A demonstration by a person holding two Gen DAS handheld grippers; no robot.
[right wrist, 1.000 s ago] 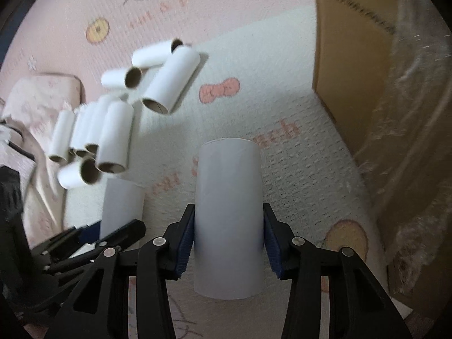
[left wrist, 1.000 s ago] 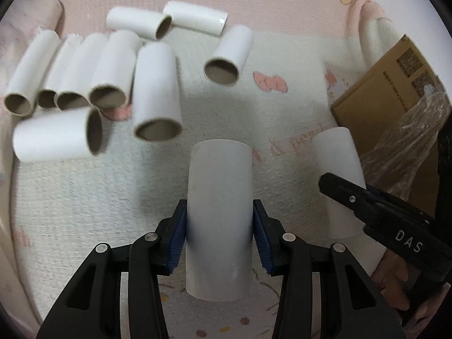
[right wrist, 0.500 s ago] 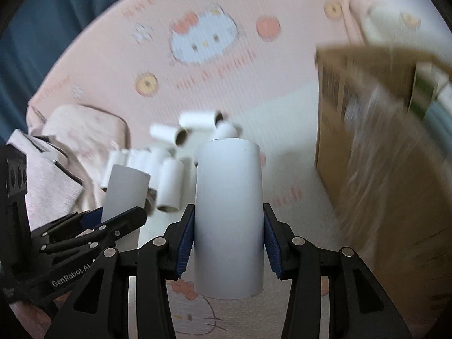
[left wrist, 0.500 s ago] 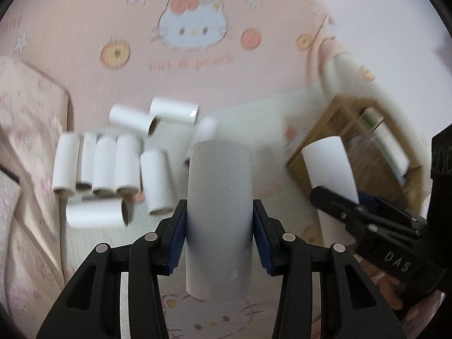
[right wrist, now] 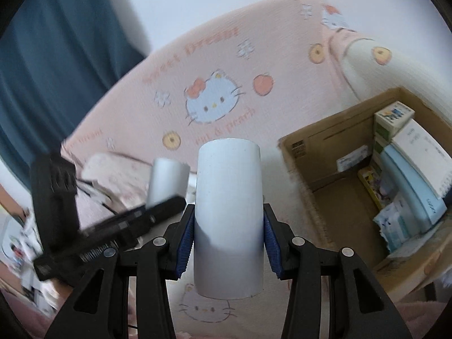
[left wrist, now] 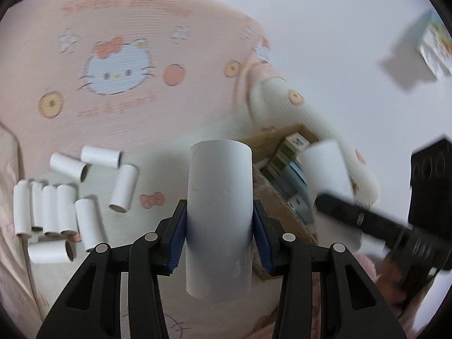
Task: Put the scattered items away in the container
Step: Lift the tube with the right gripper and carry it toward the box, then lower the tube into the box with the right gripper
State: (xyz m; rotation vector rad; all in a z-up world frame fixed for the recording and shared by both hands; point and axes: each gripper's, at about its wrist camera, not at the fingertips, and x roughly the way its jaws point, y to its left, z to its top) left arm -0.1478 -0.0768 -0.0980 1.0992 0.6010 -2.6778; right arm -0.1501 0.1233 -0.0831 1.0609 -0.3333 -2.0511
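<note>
My left gripper (left wrist: 219, 234) is shut on a white cardboard tube (left wrist: 219, 197), held upright between its blue pads, high above the bed. My right gripper (right wrist: 228, 240) is shut on a second white tube (right wrist: 229, 206); in the left wrist view that tube (left wrist: 327, 169) hangs over the box. Several more white tubes (left wrist: 65, 197) lie scattered on the cream blanket at the lower left. The brown cardboard box (right wrist: 308, 152) stands open at the right, with packets and booklets (right wrist: 409, 169) stacked along its far side. The left gripper with its tube (right wrist: 166, 180) shows at the left of the right wrist view.
A pink cartoon-cat blanket (left wrist: 118, 70) covers the bed behind the tubes. Folded pink cloth (right wrist: 113, 175) lies at the left in the right wrist view. A dark blue curtain (right wrist: 56, 42) hangs behind the bed. A white wall (left wrist: 339, 28) is at the upper right.
Both grippers have risen well above the blanket, each still holding its tube. The scattered tubes look smaller and farther away, and the inside of the box has come into view.
</note>
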